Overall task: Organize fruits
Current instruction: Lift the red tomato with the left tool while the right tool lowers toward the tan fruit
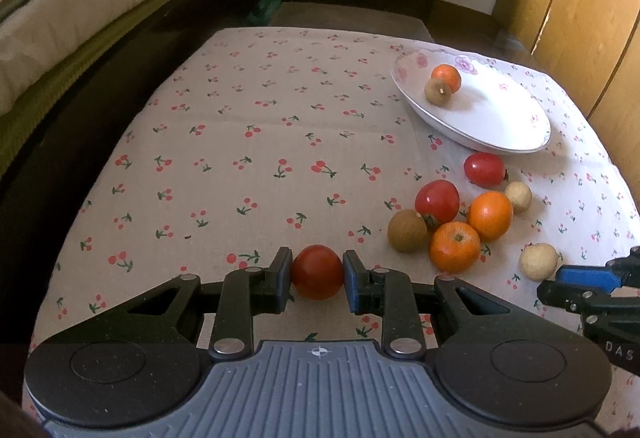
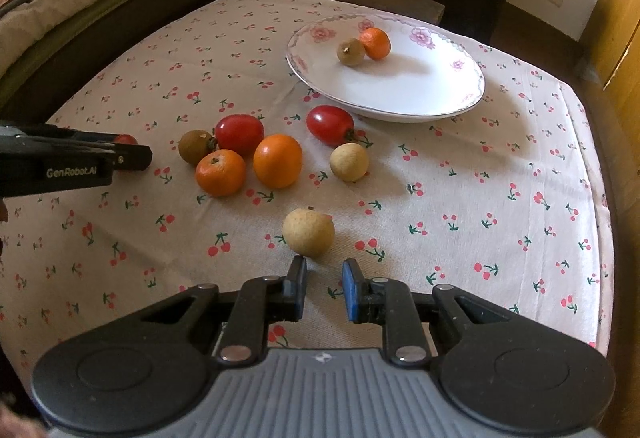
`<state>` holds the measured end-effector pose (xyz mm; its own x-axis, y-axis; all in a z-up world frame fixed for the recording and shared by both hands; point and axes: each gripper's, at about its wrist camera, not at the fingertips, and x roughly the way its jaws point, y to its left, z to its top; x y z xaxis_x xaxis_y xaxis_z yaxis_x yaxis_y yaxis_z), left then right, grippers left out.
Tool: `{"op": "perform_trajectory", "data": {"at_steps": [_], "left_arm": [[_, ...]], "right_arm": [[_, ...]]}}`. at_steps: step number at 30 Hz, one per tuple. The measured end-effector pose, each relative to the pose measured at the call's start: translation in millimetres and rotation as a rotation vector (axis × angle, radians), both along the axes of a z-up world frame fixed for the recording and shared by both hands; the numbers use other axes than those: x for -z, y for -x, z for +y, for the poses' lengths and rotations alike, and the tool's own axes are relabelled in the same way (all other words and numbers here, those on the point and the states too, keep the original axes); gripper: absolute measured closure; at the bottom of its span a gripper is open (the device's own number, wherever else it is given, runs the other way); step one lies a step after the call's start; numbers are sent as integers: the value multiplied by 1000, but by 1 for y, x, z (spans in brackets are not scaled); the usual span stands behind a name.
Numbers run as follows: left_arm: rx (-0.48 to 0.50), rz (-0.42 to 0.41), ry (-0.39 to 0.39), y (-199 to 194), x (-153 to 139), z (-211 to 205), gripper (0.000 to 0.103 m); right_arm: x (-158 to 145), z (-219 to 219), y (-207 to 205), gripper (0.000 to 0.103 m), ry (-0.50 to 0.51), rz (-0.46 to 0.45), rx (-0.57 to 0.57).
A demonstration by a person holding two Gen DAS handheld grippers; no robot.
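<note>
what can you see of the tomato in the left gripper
The tomato is small, round and deep red, with smooth, slightly glossy skin and no stem showing. It sits clamped between the left gripper's two pads, low over the cherry-print tablecloth, apart from the other fruit. From the right wrist view only a sliver of it shows.

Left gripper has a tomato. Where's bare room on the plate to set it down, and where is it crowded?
The near and right part of the plate is bare; only a small orange and a brown longan sit touching at its far-left rim. It is crowded just in front, where the loose red tomato lies by the plate edge. The left gripper holds its tomato.
</note>
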<state>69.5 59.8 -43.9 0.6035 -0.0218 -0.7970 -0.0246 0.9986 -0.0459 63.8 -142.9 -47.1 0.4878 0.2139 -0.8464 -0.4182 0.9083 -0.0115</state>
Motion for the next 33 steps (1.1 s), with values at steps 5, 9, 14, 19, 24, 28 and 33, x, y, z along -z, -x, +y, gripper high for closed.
{"op": "perform_trajectory", "data": {"at_steps": [5, 9, 14, 19, 24, 28, 33], "left_arm": [[20, -4, -21, 0, 1, -5, 66], [27, -6, -21, 1, 1, -5, 66], [19, -4, -9, 3, 0, -3, 69], [-12, -6, 26, 4, -3, 6, 69], [-25, -6, 53, 7, -6, 10, 70], [-6, -10, 61, 11, -8, 5, 70], [32, -19, 67, 16, -12, -6, 69]], "right_arm": [[0, 4, 3, 81, 31, -18, -17], [0, 7, 5, 87, 36, -24, -30], [-2, 7, 6, 91, 25, -12, -27], [-4, 1, 5, 92, -9, 10, -2], [-8, -7, 5, 93, -59, 26, 22], [-12, -14, 5, 93, -86, 23, 39], [-16, -16, 6, 93, -82, 11, 52]]}}
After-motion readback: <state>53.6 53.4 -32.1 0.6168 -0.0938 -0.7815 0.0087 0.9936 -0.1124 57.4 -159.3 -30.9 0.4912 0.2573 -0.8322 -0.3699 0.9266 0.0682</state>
